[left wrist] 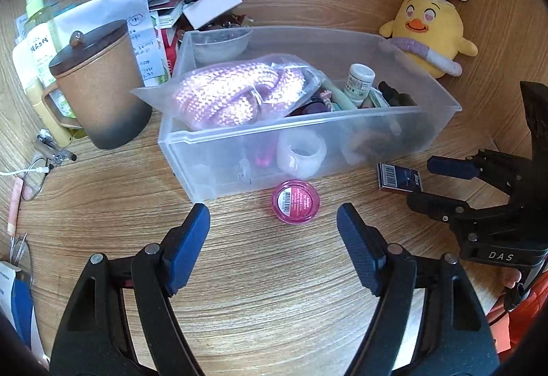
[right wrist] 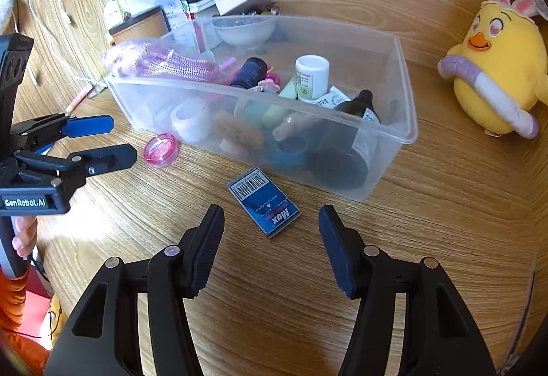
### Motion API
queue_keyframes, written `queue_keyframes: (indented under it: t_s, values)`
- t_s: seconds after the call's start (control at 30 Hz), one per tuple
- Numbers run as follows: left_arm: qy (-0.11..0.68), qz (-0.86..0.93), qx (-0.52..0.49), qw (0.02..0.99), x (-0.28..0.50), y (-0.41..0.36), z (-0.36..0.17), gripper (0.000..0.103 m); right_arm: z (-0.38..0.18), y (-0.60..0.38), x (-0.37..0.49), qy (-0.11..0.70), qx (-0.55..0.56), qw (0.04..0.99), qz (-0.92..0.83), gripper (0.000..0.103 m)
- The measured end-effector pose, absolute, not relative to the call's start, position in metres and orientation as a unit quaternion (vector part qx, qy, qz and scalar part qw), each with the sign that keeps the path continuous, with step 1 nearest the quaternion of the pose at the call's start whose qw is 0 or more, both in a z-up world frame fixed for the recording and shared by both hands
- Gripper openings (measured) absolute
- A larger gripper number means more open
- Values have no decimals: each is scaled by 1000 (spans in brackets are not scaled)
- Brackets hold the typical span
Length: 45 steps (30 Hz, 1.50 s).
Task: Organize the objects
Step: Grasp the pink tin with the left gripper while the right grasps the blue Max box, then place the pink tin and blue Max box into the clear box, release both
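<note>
A clear plastic bin stands on the wooden desk, filled with a pink bagged rope, bottles and tape rolls. In front of it lie a small pink round jar and a blue flat box with a barcode. My left gripper stands open just short of the pink jar, with nothing between its fingers. My right gripper is open too, its fingers on either side of the near end of the blue box, apart from it.
A yellow plush chick with bunny ears sits at the right against the wooden wall. A brown lidded mug, papers and a spray bottle crowd the left. Glasses and cables lie at the left edge.
</note>
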State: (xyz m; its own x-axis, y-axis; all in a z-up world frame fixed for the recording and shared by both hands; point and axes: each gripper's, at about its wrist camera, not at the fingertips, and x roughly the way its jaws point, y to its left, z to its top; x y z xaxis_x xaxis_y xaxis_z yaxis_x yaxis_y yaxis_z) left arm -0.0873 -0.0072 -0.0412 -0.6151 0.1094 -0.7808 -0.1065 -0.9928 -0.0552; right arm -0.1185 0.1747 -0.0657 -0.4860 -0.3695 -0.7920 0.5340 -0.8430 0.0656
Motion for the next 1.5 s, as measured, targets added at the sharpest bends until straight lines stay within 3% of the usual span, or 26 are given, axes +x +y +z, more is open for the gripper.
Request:
queue_keyframes:
  t_s: [0.13,0.2,0.47,0.63,1.03,1.33,1.43,1.5]
  values:
    - [1,897,-438,63,-89,1,-48,72,-71,170,-122,95,441,263,-853,53]
    - [2,896,-440,65,-90,3,-50,64,-71,169,-122,97,440,263,-853,53]
    - [-4,890,-450,79,-98,10,-56,48,-71,162,-120,116,430,264,-856,34]
    - [-8,889,-452,79,-100,10,-59,35,-71,159,-117,118,428,275,-853,30]
    - [-4,893,-440,93,-76,9,-53,34,-67,155,-95,132,435,311,-835,27]
    - [-16,907,-411,92,-62,2,-29,34,-70,136,-97,158,424,308,-837,36]
    - [-19,912,-399,92,-61,-1,-20,34,-70,133,-98,158,421,306,-839,26]
    - [-23,915,-391,93,-61,-2,-13,34,-70,133,-99,151,421,304,-841,25]
